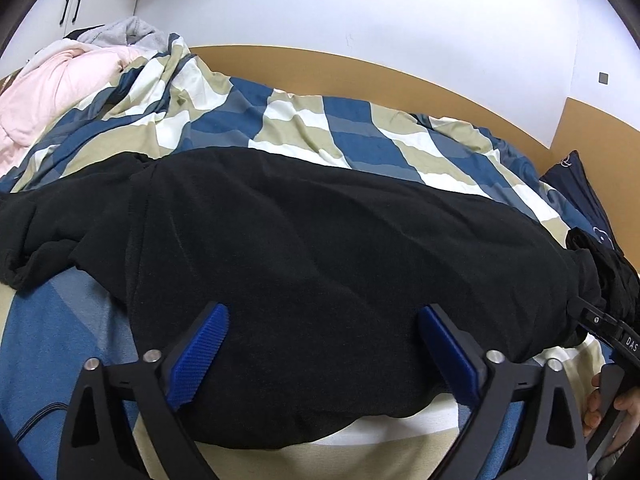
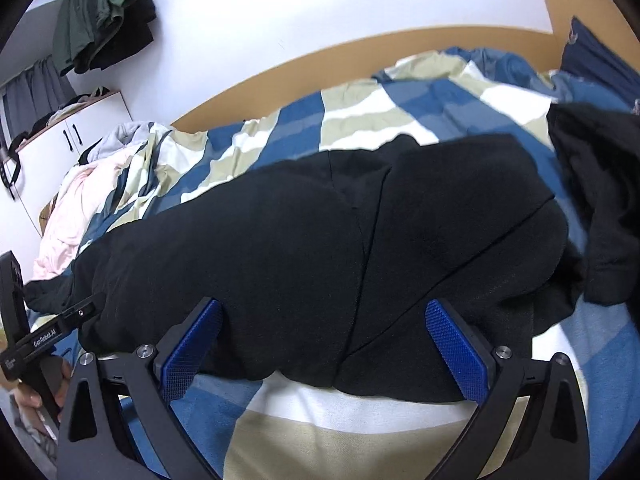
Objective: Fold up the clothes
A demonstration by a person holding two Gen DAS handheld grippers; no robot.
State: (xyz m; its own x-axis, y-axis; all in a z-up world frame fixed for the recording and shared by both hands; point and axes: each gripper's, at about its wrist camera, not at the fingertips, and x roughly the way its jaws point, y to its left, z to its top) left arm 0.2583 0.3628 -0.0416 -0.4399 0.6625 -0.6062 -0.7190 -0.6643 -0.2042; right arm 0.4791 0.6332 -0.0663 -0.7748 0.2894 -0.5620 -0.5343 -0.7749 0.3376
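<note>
A black garment (image 1: 320, 240) lies spread flat across the checked duvet (image 1: 304, 120), with a sleeve trailing to the left (image 1: 36, 232). My left gripper (image 1: 322, 309) hovers over the garment's near edge, its jaws wide open; the blue pads (image 1: 200, 356) straddle the cloth without pressing it. In the right wrist view the same garment (image 2: 300, 240) shows a seam down its middle. My right gripper (image 2: 323, 304) is open just as wide over the near hem. Each view catches the other tool at its edge, held by a hand (image 1: 624, 404).
A second black garment (image 2: 600, 200) lies crumpled at the right end of the bed, next to a navy pillow (image 1: 576, 184). A pink quilt (image 1: 52, 92) and grey clothing are piled at the left. A wooden headboard (image 1: 360, 76) and a white cabinet (image 1: 80, 8) stand behind.
</note>
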